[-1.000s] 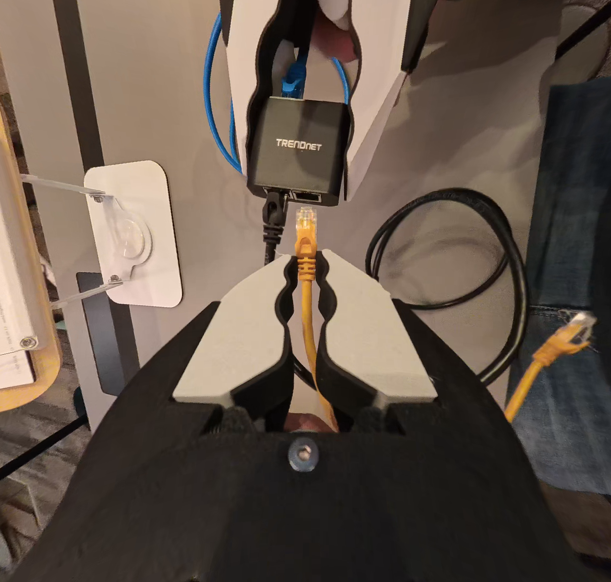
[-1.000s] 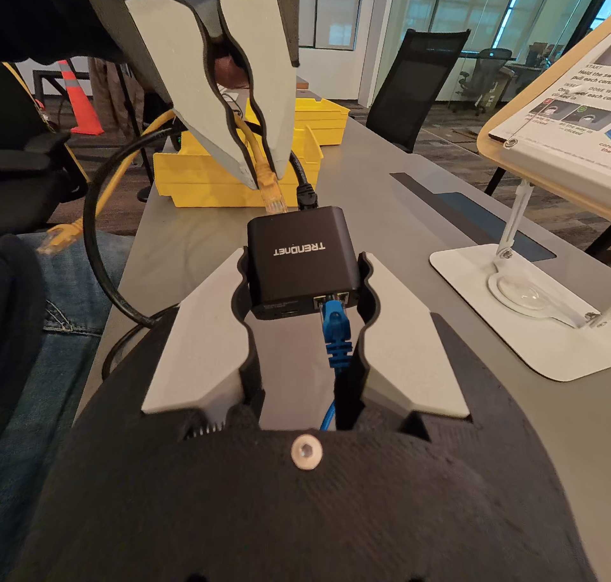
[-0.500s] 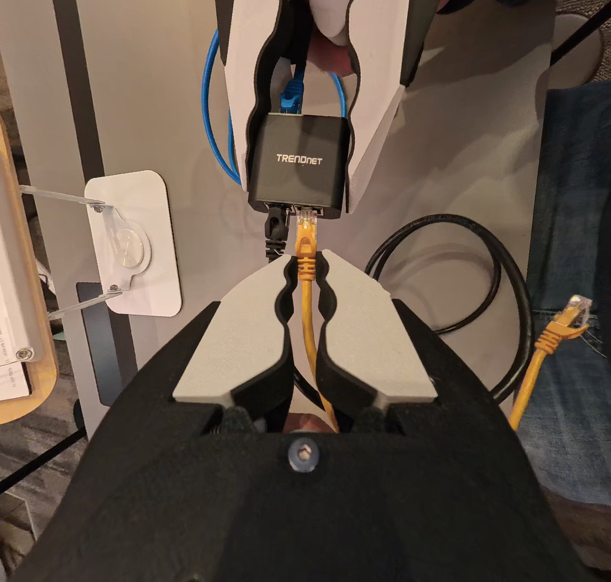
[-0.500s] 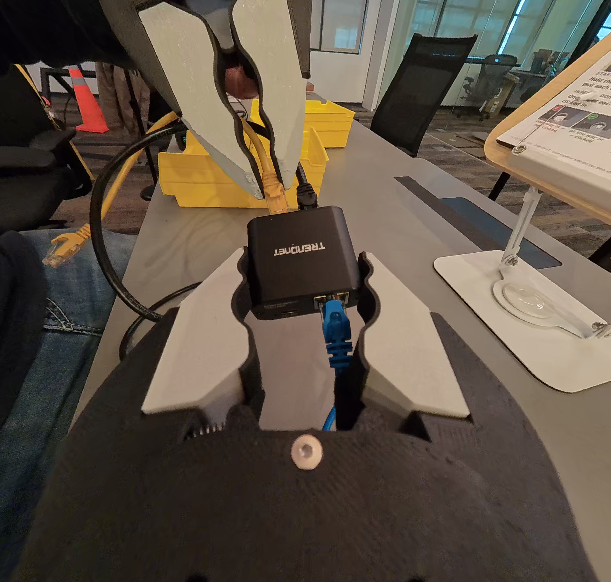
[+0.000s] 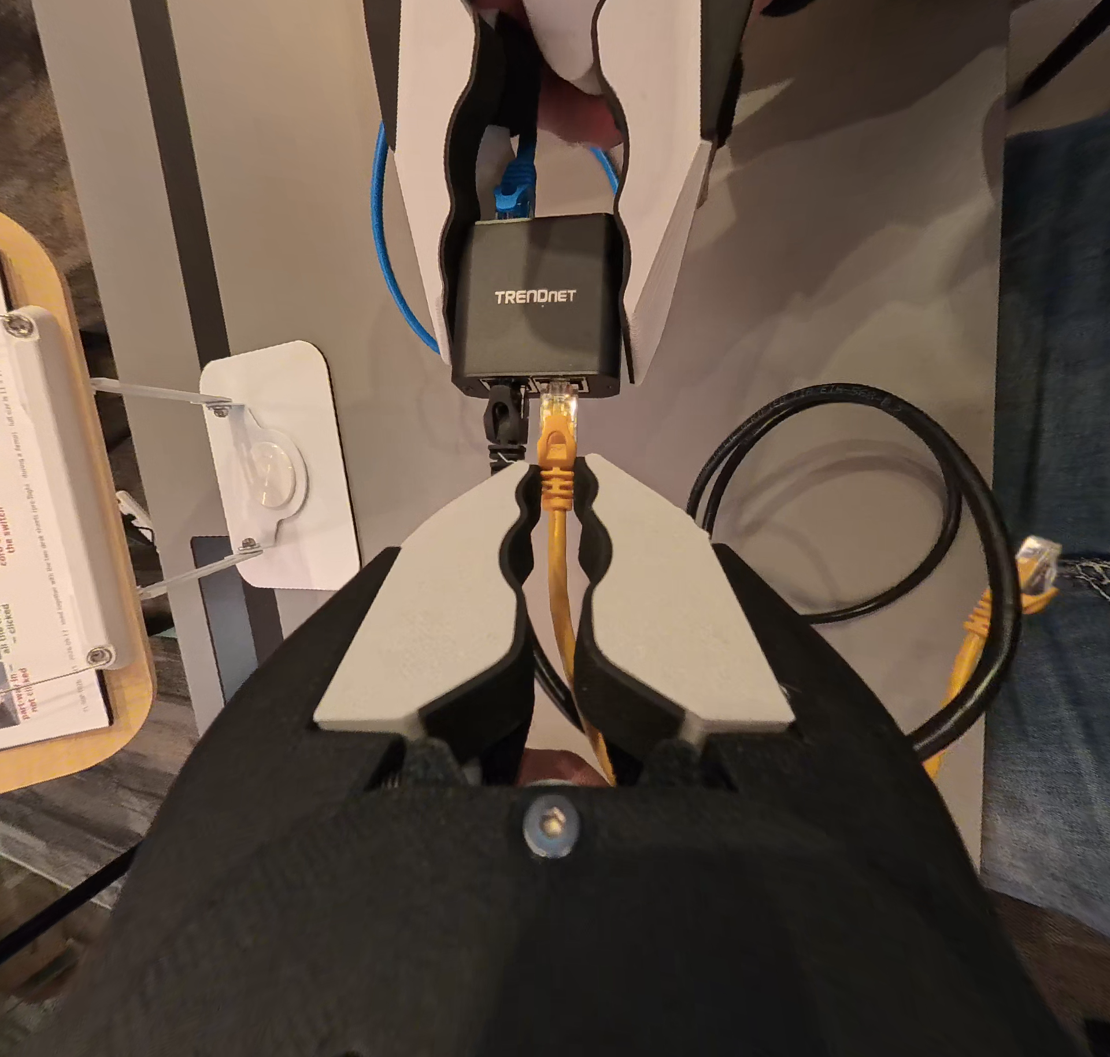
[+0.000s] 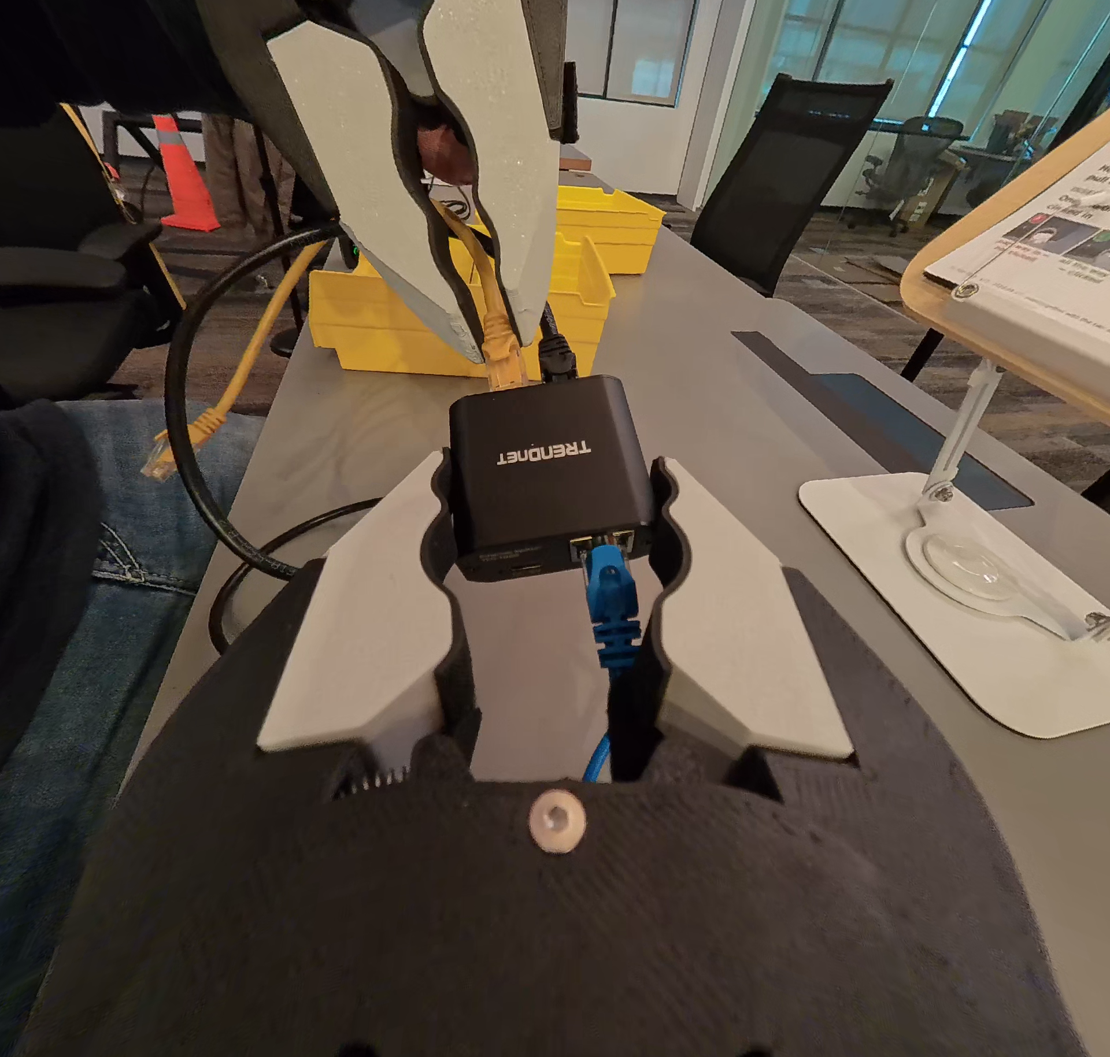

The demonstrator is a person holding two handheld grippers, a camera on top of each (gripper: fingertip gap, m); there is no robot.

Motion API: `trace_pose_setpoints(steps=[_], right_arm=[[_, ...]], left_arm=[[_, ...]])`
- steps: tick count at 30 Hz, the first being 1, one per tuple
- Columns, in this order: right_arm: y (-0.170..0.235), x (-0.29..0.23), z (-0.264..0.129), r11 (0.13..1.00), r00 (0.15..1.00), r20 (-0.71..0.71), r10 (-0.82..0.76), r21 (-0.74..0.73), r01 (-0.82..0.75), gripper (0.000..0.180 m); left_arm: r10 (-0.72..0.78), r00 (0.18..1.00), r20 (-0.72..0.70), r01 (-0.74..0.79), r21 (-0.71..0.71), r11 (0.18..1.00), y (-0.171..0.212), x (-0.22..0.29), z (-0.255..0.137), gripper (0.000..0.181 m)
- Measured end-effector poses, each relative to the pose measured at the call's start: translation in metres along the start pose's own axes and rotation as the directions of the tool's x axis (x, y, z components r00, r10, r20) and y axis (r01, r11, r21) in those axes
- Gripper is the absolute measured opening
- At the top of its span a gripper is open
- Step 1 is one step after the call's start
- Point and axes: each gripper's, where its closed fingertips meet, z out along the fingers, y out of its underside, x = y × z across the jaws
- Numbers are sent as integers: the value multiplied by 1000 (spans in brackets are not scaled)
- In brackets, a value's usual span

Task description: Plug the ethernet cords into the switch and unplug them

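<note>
A small black switch (image 5: 536,298) lies on the grey table; it also shows in the right wrist view (image 6: 543,464). My right gripper (image 6: 548,479) is shut on the switch's sides and shows across from me in the left wrist view (image 5: 537,283). My left gripper (image 5: 555,476) is shut on an orange ethernet cord (image 5: 557,458) just behind its plug, whose clear tip sits at the mouth of a port. A black cord (image 5: 503,422) is plugged in beside it. A blue cord (image 6: 609,596) is plugged into the opposite face.
The black cord loops (image 5: 937,554) at the table's right edge, where the orange cord's other plug (image 5: 1036,572) hangs over a person's jeans. A white stand base (image 5: 270,470) and an instruction board (image 6: 1033,271) stand to one side. Yellow bins (image 6: 468,319) sit behind. One gripper's finger ends stand about 4 cm off the other's.
My left gripper has carried the orange plug forward from a short gap away to the mouth of the switch's port. My right gripper keeps holding the switch.
</note>
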Motion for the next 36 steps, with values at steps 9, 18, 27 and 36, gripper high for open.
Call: trace_pose_setpoints(steps=[9, 18, 27, 36], right_arm=[[-4, -2, -1, 999, 999, 2, -35, 10, 35, 62], [-9, -6, -1, 999, 999, 40, 0, 34, -2, 62], [-12, -8, -3, 998, 999, 53, -3, 57, 0, 62], [-13, -7, -3, 998, 999, 18, -48, 50, 47, 62]], left_arm=[[-7, 1000, 9, 7, 38, 999, -1, 1, -3, 10], [-9, 1000, -10, 9, 80, 997, -4, 5, -9, 10], [-42, 999, 4, 42, 94, 995, -6, 5, -10, 10], [-71, 997, -3, 71, 89, 993, -5, 4, -11, 11]])
